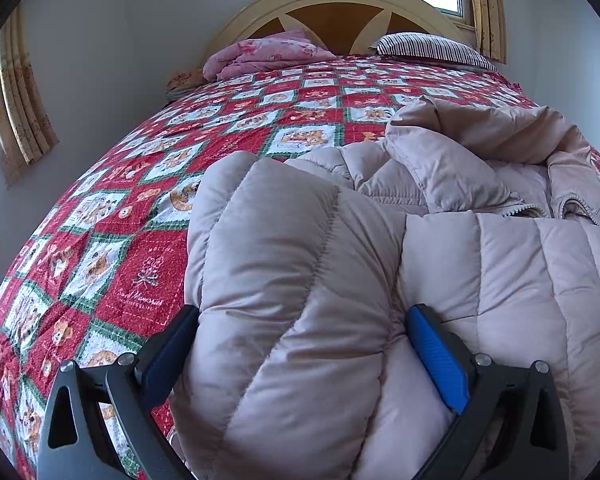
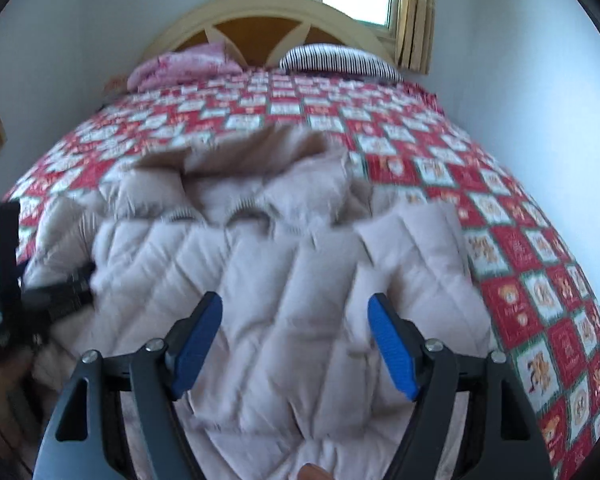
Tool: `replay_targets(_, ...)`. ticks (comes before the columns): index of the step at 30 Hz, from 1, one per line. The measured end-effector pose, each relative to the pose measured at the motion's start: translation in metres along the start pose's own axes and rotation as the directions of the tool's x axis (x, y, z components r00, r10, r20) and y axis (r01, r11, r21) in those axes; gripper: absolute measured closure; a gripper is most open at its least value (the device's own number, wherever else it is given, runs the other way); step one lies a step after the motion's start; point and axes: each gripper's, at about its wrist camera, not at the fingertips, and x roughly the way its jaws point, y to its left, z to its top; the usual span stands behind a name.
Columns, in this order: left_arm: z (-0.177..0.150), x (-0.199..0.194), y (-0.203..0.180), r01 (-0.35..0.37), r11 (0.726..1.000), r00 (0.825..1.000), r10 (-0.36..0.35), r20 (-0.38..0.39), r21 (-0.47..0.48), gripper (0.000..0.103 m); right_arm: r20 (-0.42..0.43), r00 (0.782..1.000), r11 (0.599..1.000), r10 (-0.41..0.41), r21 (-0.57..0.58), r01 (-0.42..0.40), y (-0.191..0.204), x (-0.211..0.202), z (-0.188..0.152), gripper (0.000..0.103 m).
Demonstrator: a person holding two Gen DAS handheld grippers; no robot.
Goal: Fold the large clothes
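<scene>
Beige puffer jacket bunched between wide left gripper fingers; right gripper spread apart, empty, above it

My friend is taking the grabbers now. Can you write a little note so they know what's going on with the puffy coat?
Left tool: closed on a thick fold of the puffy coat, at its left side.
Right tool: open, holding nothing, above the coat's middle.
The coat lies on the red patchwork bedspread, hood end toward the headboard, zipper partly open.
Done: the left part looks gathered up.
Left: probably fold that side across, then the other side, then fold it in half.
</scene>
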Motion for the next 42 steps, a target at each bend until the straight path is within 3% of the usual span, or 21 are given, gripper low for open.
replay_targets(7, 0.0, 0.0, 0.0, 0.001, 1.0, 1.0, -0.001, 0.0, -0.001, 0.001, -0.089, 0.996, 0.999, 0.012, -0.041, -0.016, 0.008, 0.061, -0.008, 0.025)
replay_targets(17, 0.001, 0.0, -0.001, -0.006, 1.0, 1.0, 0.006, 0.0, 0.007, 0.001, -0.081, 0.996, 0.994, -0.025, -0.11, 0.016, 0.019, 0.069, -0.023, 0.023)
replay_targets(21, 0.003, -0.017, 0.007, 0.001, 1.0, 1.0, -0.001, 0.003, -0.021, 0.001, -0.078, 0.997, 0.995, -0.01, -0.097, 0.003, 0.016, 0.069, -0.024, 0.023)
replay_targets(25, 0.019, -0.063, 0.009, 0.023, 0.997, 0.993, -0.014, 0.117, -0.07, 0.001, -0.079, 0.997, 0.997, 0.008, -0.08, -0.014, 0.013, 0.07, -0.025, 0.022)
replay_targets(28, 0.036, -0.075, -0.013, 0.083, 0.995, 0.987, -0.075, 0.142, -0.05, 0.001, -0.076, 0.997, 0.997, 0.021, -0.069, -0.026, 0.012, 0.07, -0.025, 0.022)
replay_targets(31, 0.039, -0.057, -0.051, 0.095, 0.995, 0.99, -0.097, 0.1, 0.026, 0.001, -0.074, 0.997, 0.997, 0.026, -0.067, -0.031, 0.01, 0.07, -0.026, 0.022)
replay_targets(34, 0.021, -0.02, -0.074, 0.019, 0.994, 1.0, -0.022, 0.022, 0.109, 0.001, -0.077, 0.996, 0.997, 0.034, -0.066, -0.039, 0.011, 0.069, -0.025, 0.022)
replay_targets(36, 0.014, -0.008, -0.07, 0.047, 0.995, 0.999, -0.048, 0.006, 0.092, 0.001, -0.092, 0.994, 0.995, 0.054, -0.077, -0.061, 0.01, 0.069, -0.024, 0.021)
replay_targets(39, 0.012, -0.005, -0.056, 0.105, 0.994, 0.994, -0.105, 0.012, 0.015, 0.001, -0.126, 0.979, 0.98, 0.157, -0.106, -0.171, -0.003, 0.059, -0.011, 0.022)
replay_targets(42, 0.011, -0.001, -0.054, 0.12, 0.993, 0.993, -0.12, 0.015, 0.003, 0.001, -0.054, 0.98, 0.97, 0.191, -0.141, -0.197, -0.018, 0.042, 0.016, 0.023)
